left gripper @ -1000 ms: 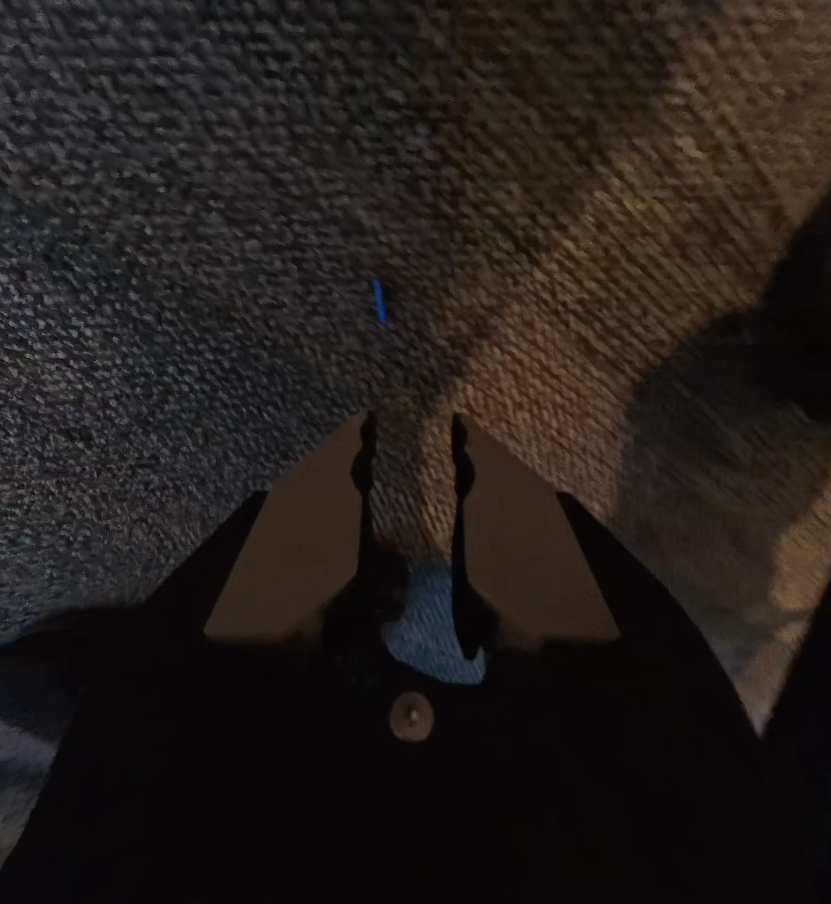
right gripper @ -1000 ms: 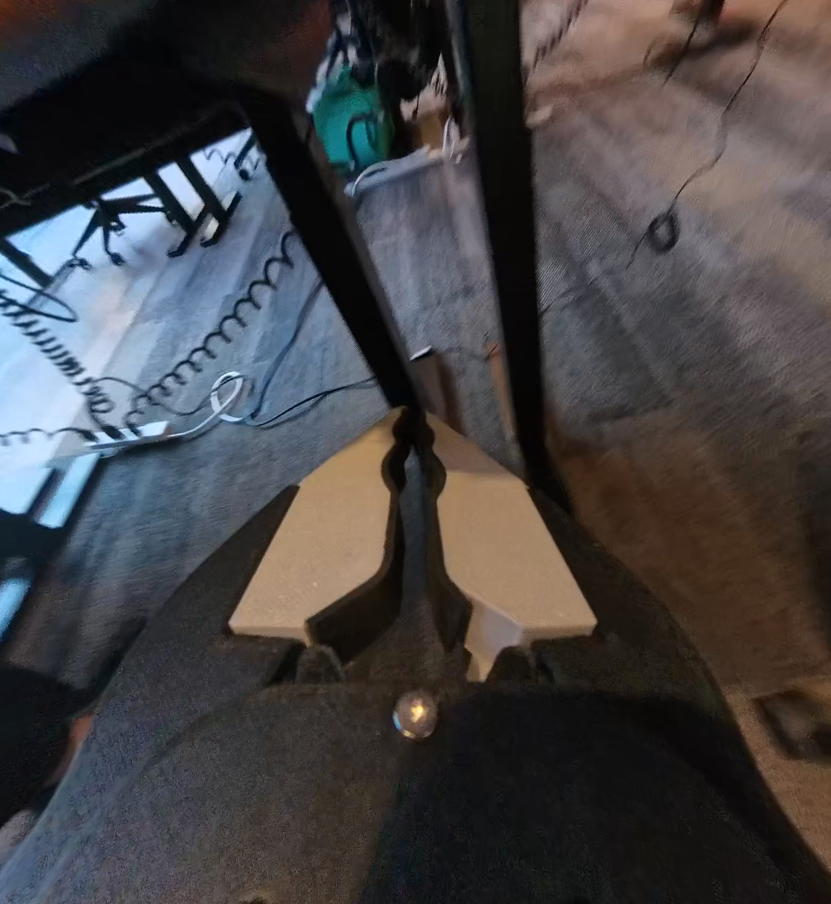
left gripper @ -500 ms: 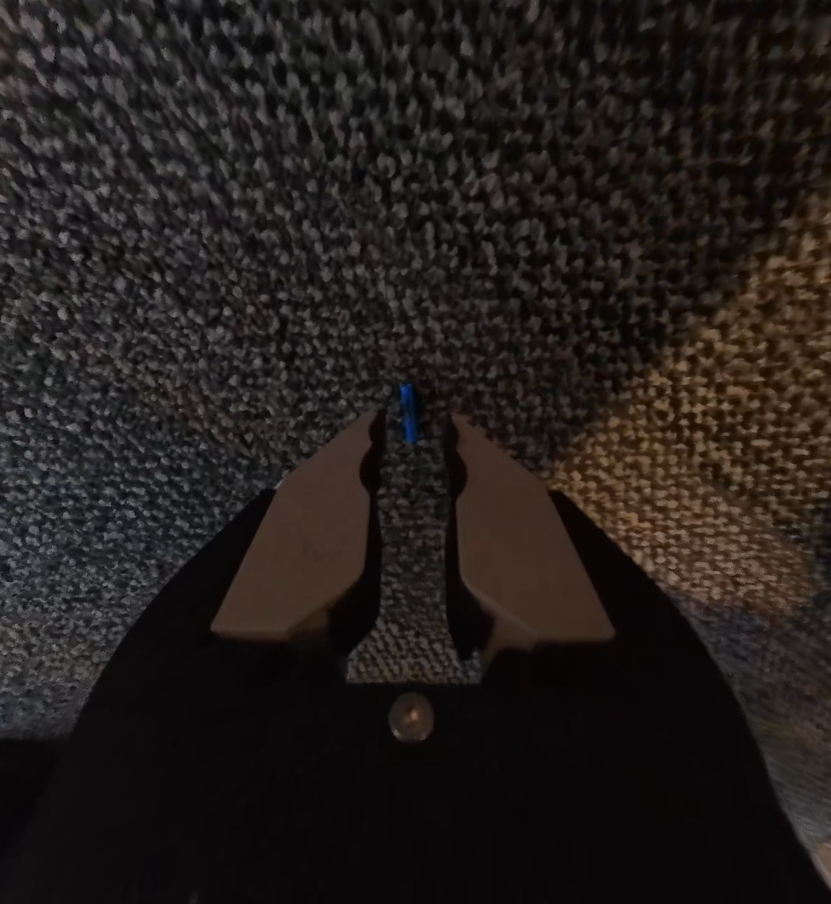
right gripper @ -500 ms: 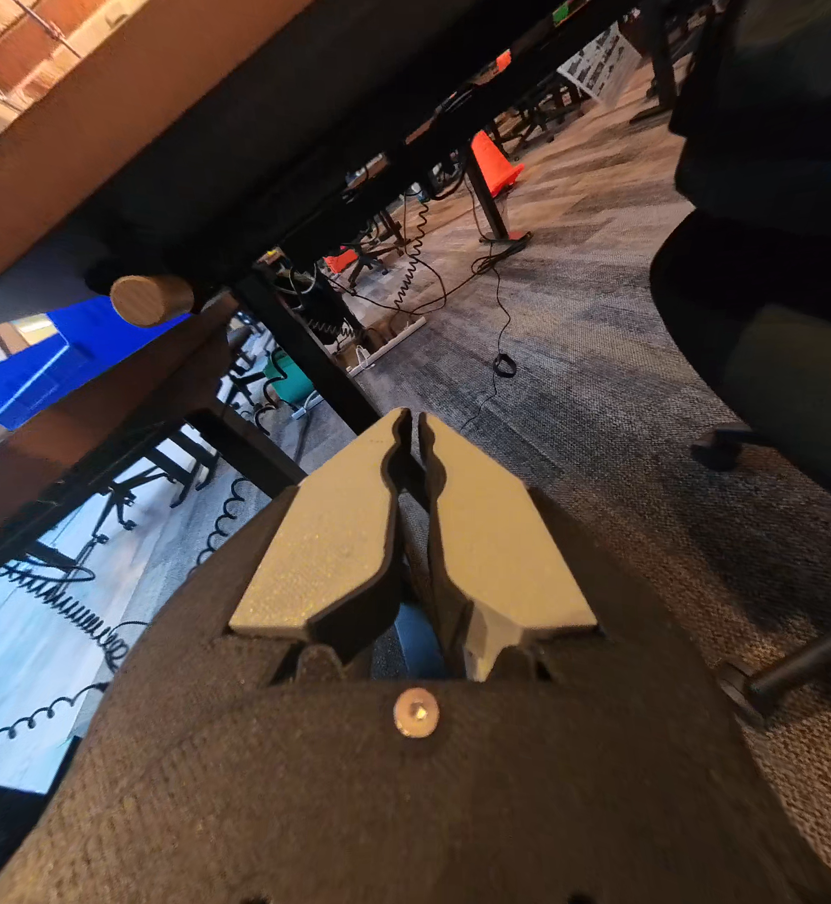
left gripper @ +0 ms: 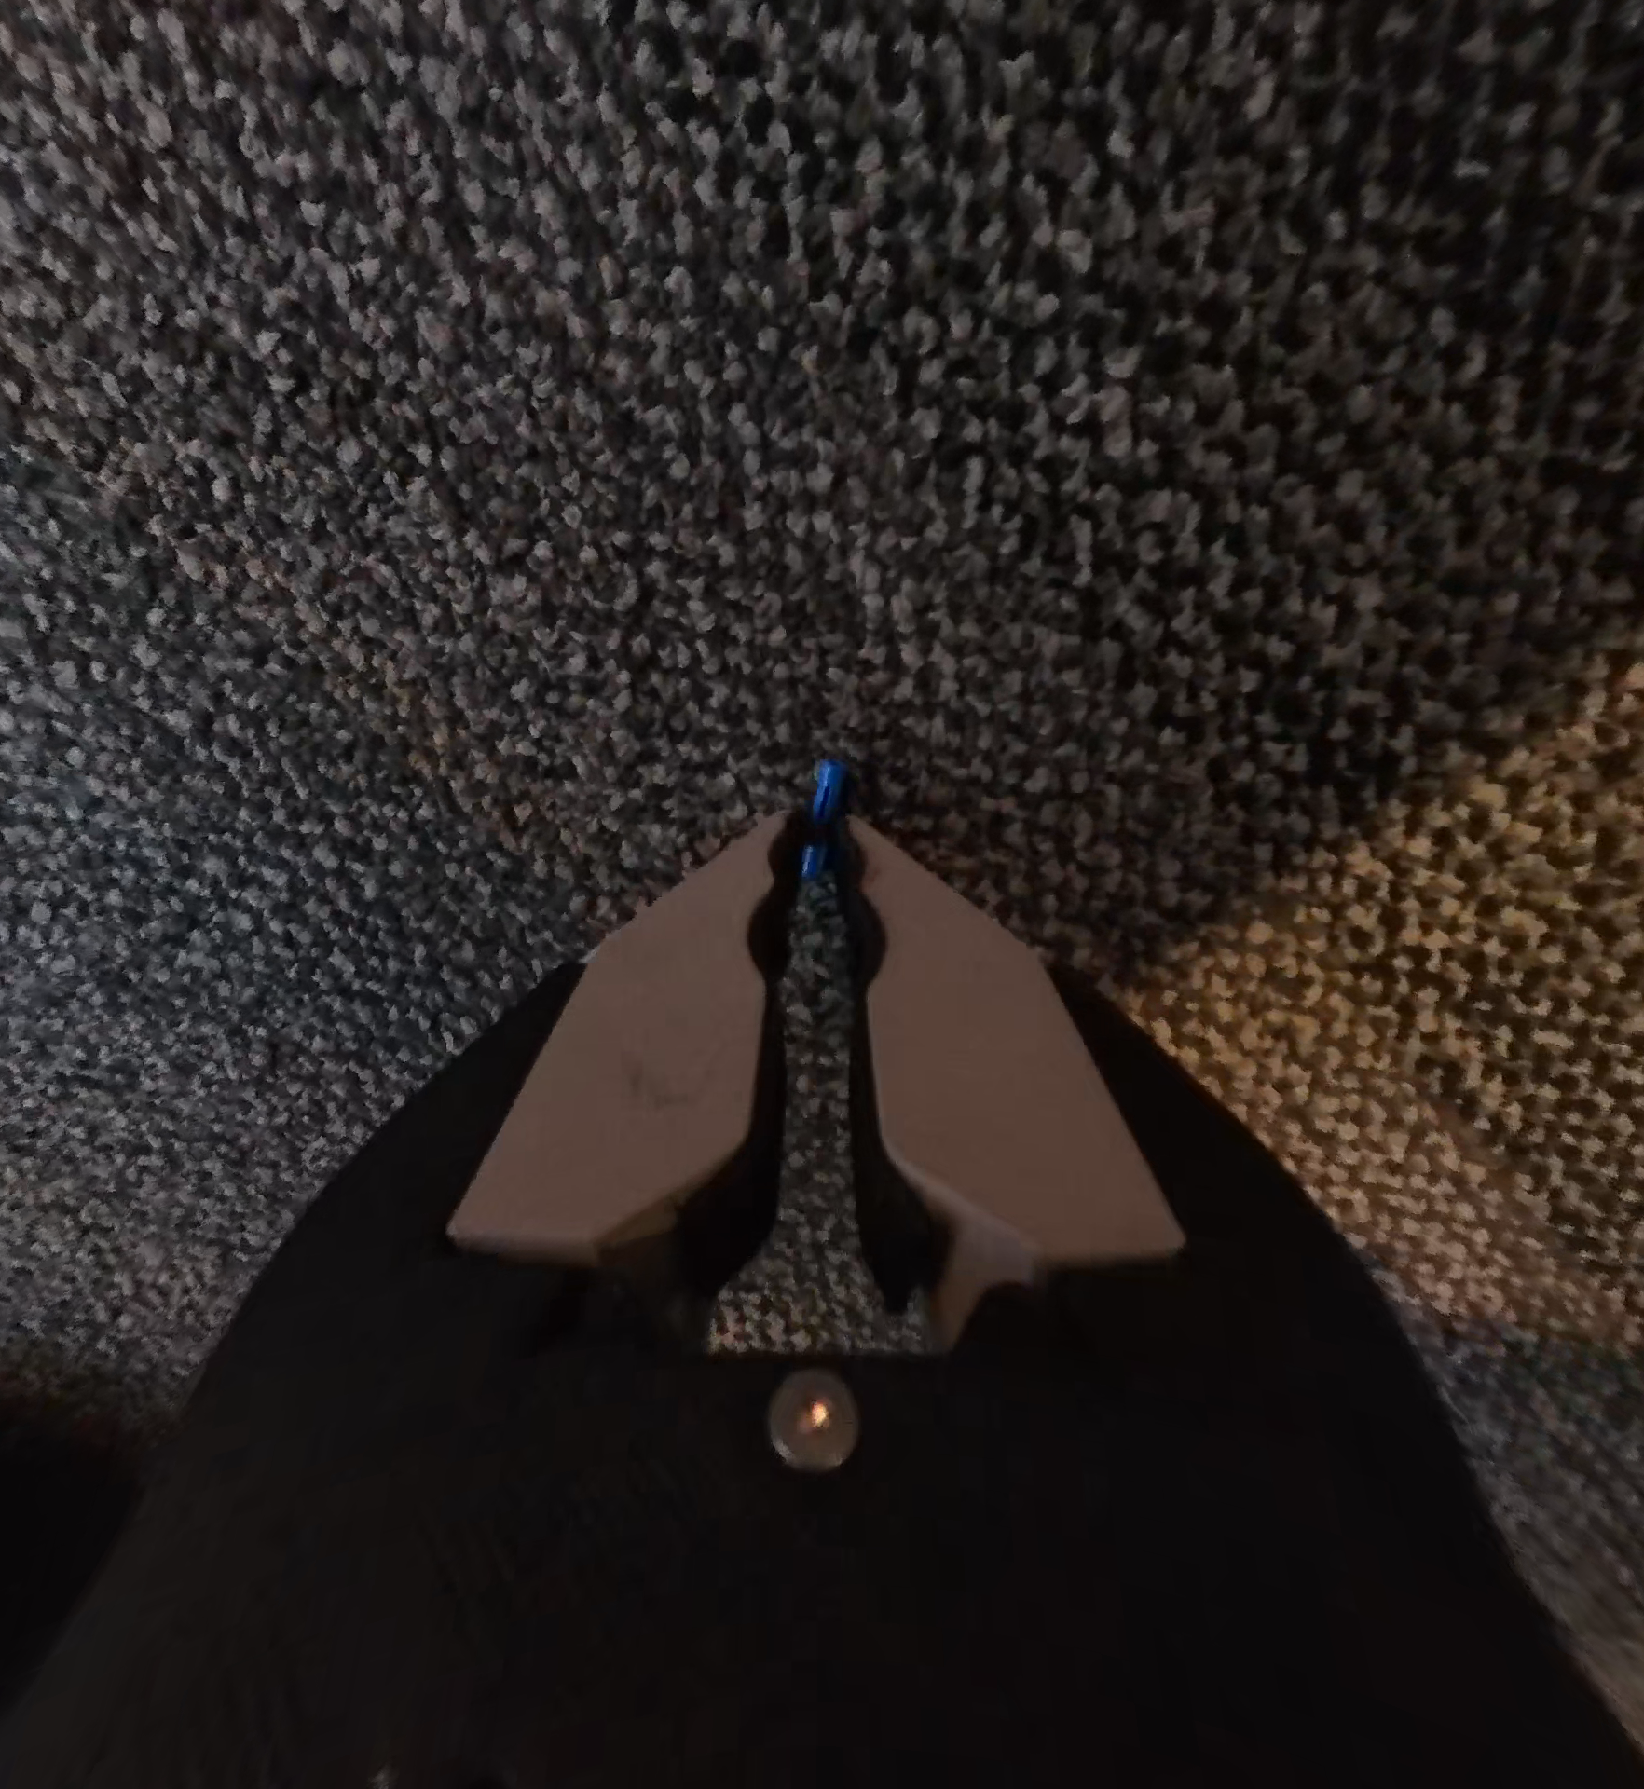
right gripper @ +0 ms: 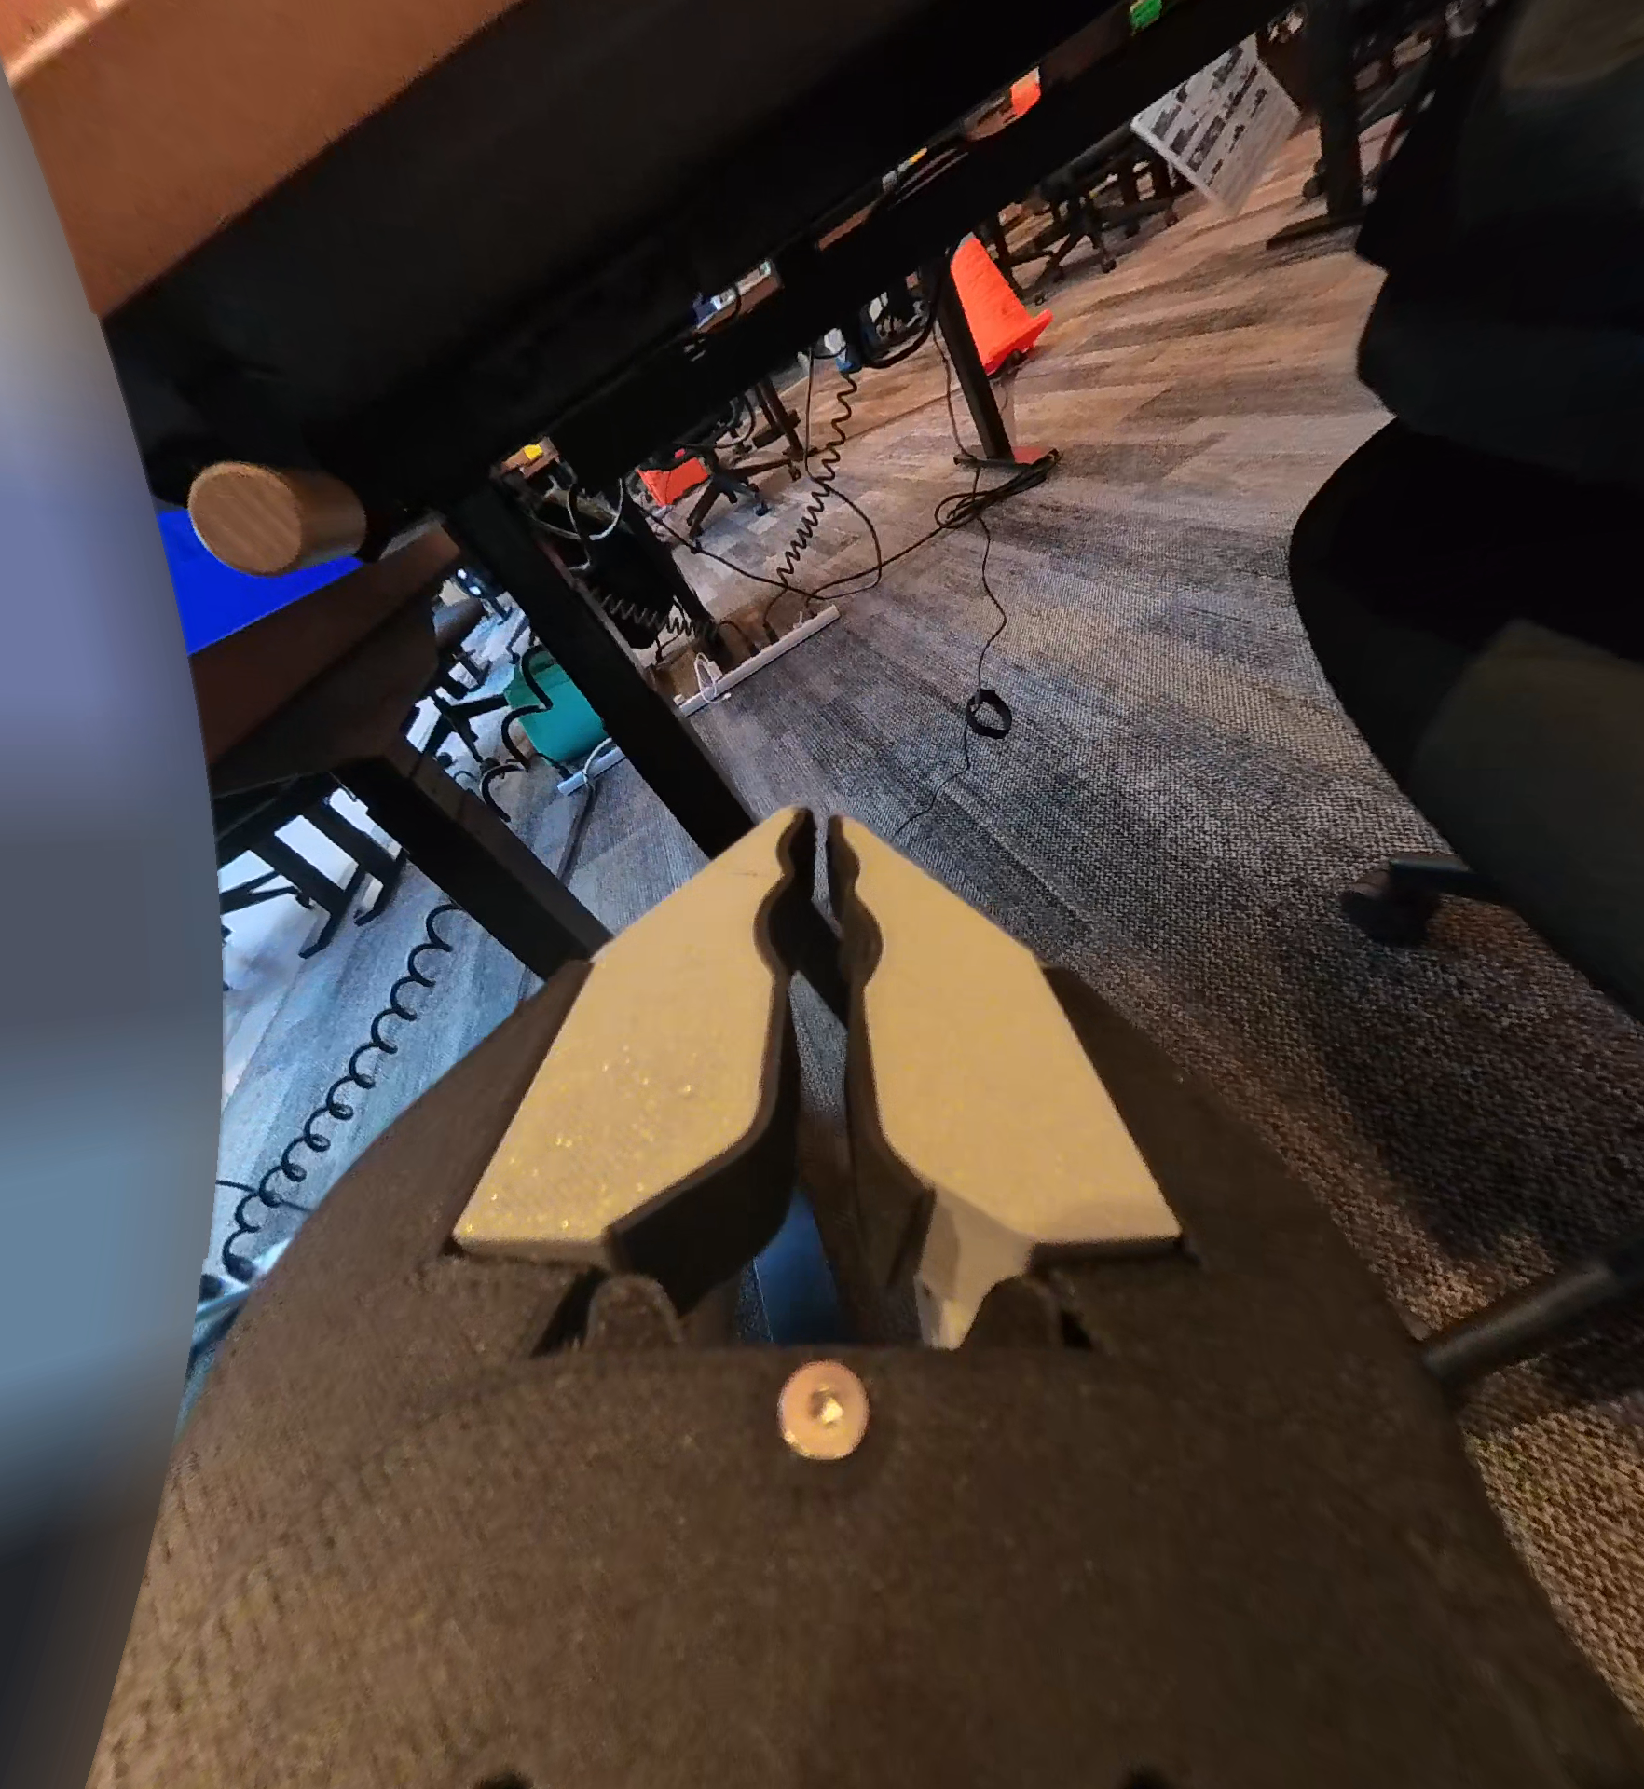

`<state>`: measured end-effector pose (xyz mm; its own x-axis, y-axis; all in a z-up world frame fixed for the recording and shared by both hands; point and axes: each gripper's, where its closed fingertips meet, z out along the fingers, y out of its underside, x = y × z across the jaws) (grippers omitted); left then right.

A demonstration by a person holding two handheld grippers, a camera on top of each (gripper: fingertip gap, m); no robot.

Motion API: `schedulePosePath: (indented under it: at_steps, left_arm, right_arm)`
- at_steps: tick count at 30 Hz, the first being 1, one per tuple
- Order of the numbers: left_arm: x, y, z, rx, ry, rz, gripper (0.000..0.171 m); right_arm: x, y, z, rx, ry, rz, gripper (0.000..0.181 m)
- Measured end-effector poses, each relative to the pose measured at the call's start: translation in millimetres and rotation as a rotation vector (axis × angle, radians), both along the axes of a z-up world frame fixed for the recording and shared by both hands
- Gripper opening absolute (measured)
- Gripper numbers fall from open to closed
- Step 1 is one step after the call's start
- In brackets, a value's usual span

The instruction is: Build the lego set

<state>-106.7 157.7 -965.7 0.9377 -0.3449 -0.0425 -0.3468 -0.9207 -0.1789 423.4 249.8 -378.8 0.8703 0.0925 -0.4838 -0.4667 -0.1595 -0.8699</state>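
A small blue lego pin (left gripper: pixel 826 786) lies on the dark speckled carpet (left gripper: pixel 799 387) in the left wrist view. My left gripper (left gripper: pixel 820 829) is down at the floor with its tan fingertips closed around the pin's near end, and the far end sticks out past the tips. My right gripper (right gripper: pixel 820 823) is shut and empty. It is held low under a table and points across the floor. No other lego parts show in either view.
In the right wrist view a black table leg (right gripper: pixel 595 697) stands just ahead to the left, under the dark tabletop. A black office chair (right gripper: pixel 1525 774) is on the right. Cables (right gripper: pixel 983 620), a power strip and an orange cone (right gripper: pixel 992 310) lie farther off. My left gripper's tips are some 7 cm from the dark speckled carpet (left gripper: pixel 799 387).
My left gripper moved down and forward to the blue pin and its fingers closed onto it. My right gripper swung up from the floor and now holds nearly still, shut.
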Motion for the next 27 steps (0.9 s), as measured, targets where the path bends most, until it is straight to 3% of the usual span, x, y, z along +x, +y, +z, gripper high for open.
schedulePosePath:
  at_steps: [5, 8, 10, 14, 16, 18, 21, 25, 27]
  left_arm:
    - [3, 1, 5, -0.032, -0.028, 0.022, 0.002]
    - [21, 6, 30, -0.054, -0.131, -0.011, 0.002]
    - [52, 3, 60, -0.102, -0.272, -0.082, 0.002]
    - [141, -3, 164, -0.156, -0.635, -0.263, 0.002]
    - [195, -26, 238, -0.235, -0.9, -0.382, 0.001]
    - [229, -58, 302, -0.315, -1.05, -0.501, 0.002]
    - [258, -105, 374, -0.426, -1.168, -0.534, 0.003]
    - [282, -140, 476, -0.405, -1.3, -0.57, 0.003]
    - [285, -164, 525, -0.381, -1.314, -0.671, 0.002]
  right_arm:
    - [-7, 3, -10, -0.025, -0.016, 0.027, 0.0]
    - [-18, 9, -21, -0.023, -0.049, 0.104, 0.0]
    - [-33, 14, -31, -0.019, -0.091, 0.213, 0.001]
    - [-73, 14, -52, -0.01, -0.237, 0.47, 0.002]
    - [-89, 9, -69, -0.051, -0.397, 0.553, 0.003]
    - [-102, 1, -71, -0.095, -0.411, 0.597, 0.002]
    - [-126, -24, -40, -0.169, -0.15, 0.655, 0.003]
    - [-159, -97, 49, -0.109, 0.216, 0.767, 0.002]
    - [-177, -142, 92, -0.061, 0.251, 0.844, 0.001]
